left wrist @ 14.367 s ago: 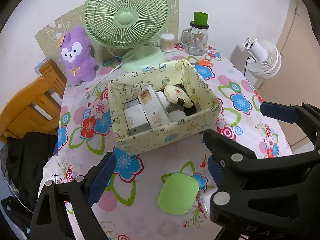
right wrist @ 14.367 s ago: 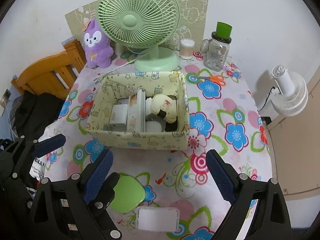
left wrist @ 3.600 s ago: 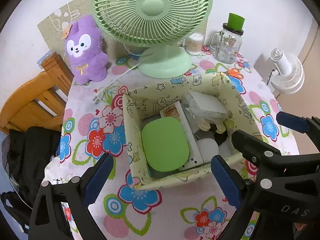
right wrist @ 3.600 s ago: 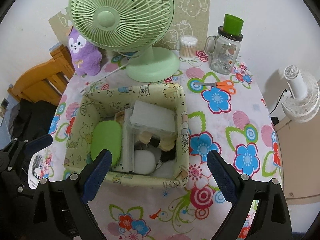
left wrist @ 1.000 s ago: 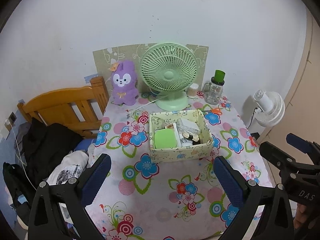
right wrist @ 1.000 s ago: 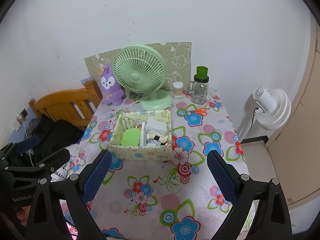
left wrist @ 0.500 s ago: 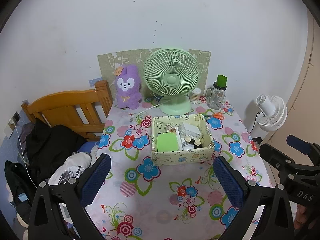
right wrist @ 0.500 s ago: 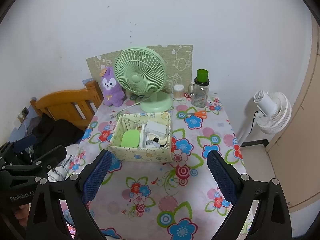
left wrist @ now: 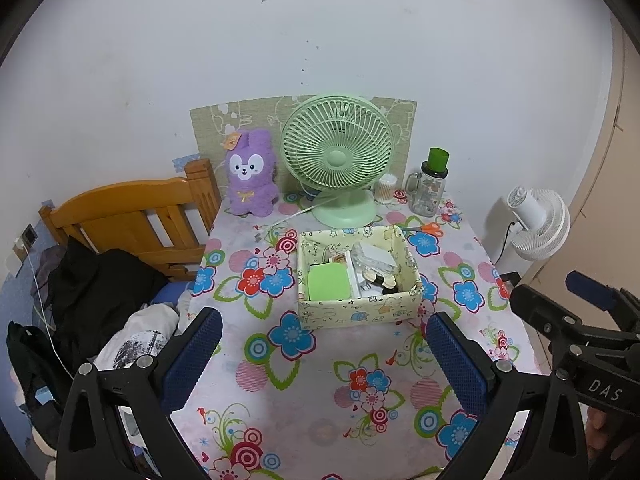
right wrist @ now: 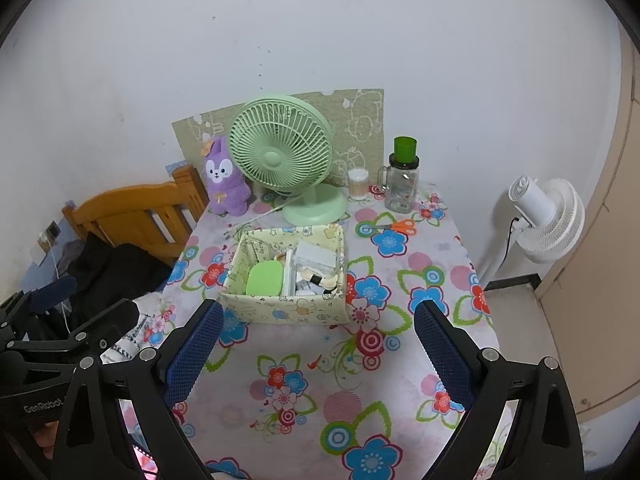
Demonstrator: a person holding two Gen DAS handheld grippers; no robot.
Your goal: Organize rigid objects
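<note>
A pale yellow patterned box stands mid-table on the flowered cloth. Inside it lie a green rounded case, a clear white box on top of other small items, and a card box. My left gripper is open and empty, held well back above the table's near edge. My right gripper is open and empty too, equally far back. The right gripper also shows at the right of the left wrist view.
A green desk fan, a purple plush rabbit, a cotton-swab jar, a glass jar with green cap and orange scissors stand behind the box. A wooden bed frame with clothes is left, a white floor fan right.
Both grippers have drawn slightly further back and up from the table; the box looks a little smaller. Nothing on the table has moved.
</note>
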